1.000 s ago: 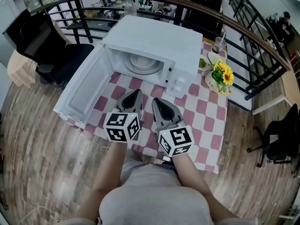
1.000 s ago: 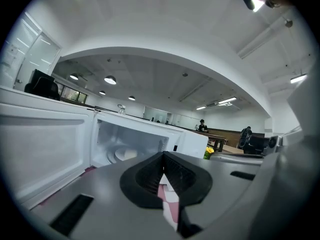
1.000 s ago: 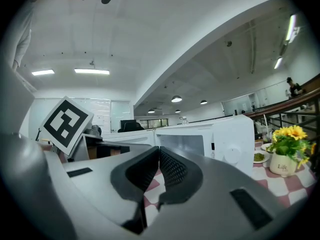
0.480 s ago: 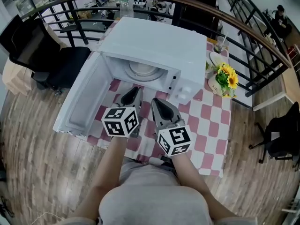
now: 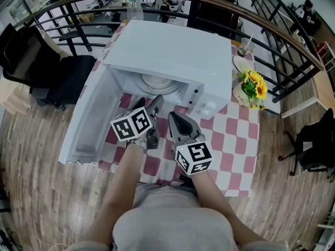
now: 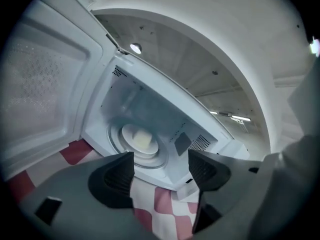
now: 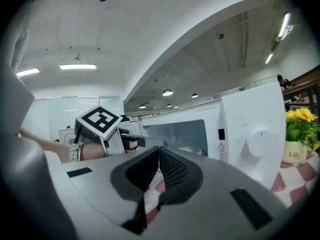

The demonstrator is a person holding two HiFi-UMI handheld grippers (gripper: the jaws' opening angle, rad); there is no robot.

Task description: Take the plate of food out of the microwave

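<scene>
1. Pointing into the open microwave (image 5: pixel 172 48), the left tool (image 6: pixel 160 171) had just been opening, nothing between its jaws, apparently readying for the plate of food (image 6: pixel 139 139) inside.
2. The right tool (image 7: pixel 158 159) was closed and empty, just right of it.

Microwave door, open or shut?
Open. The microwave door stands out to the left, and the plate shows inside.

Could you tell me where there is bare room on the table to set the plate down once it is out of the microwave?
The checked cloth right of the right gripper, between the microwave and the table's near edge, is bare. The open door takes the left side; sunflowers and dishes crowd the far right corner.
</scene>
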